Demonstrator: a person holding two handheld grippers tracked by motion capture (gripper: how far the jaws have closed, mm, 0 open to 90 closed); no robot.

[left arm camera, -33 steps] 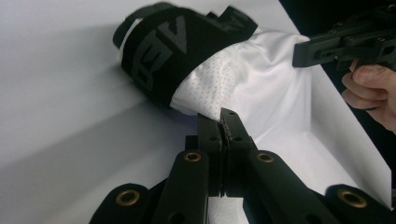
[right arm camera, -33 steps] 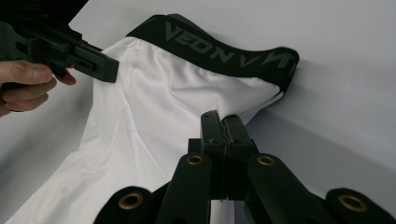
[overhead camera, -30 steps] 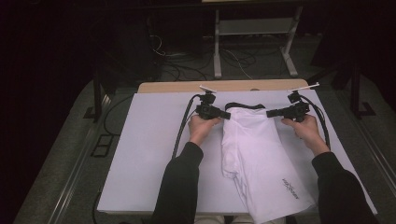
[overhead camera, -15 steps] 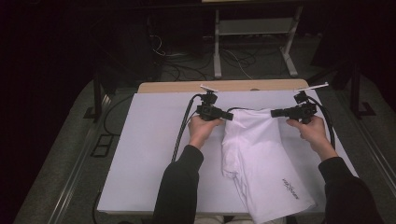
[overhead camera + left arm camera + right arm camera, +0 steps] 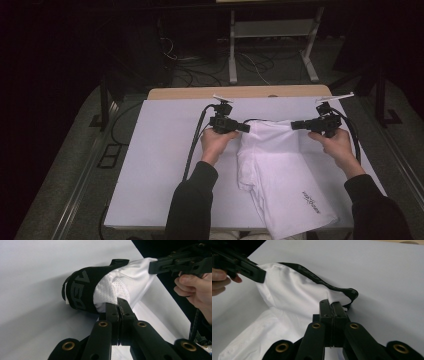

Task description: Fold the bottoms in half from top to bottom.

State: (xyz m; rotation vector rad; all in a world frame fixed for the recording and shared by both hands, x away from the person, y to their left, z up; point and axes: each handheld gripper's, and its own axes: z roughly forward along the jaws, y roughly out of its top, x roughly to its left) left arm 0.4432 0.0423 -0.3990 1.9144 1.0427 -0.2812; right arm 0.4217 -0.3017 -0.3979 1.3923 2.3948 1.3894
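White shorts (image 5: 282,175) with a black waistband (image 5: 82,290) lie on the white table cover, their legs trailing toward the near edge. My left gripper (image 5: 244,127) is shut on the left end of the waist, pinching white fabric (image 5: 118,301). My right gripper (image 5: 295,125) is shut on the right end of the waist (image 5: 332,303), just below the black band (image 5: 312,275). The waist hangs stretched between the two grippers, lifted slightly off the table. In the left gripper view the right gripper (image 5: 152,267) shows at the upper right; in the right gripper view the left gripper (image 5: 260,275) shows at the upper left.
The white cover (image 5: 160,165) spreads over a wooden table (image 5: 200,93). Black cables (image 5: 195,145) trail from both grippers across the cover. A metal stand (image 5: 270,45) and floor cables sit beyond the far edge.
Both grippers moved apart and rose a little, stretching the waist of the shorts wider. The right gripper shifted further right.
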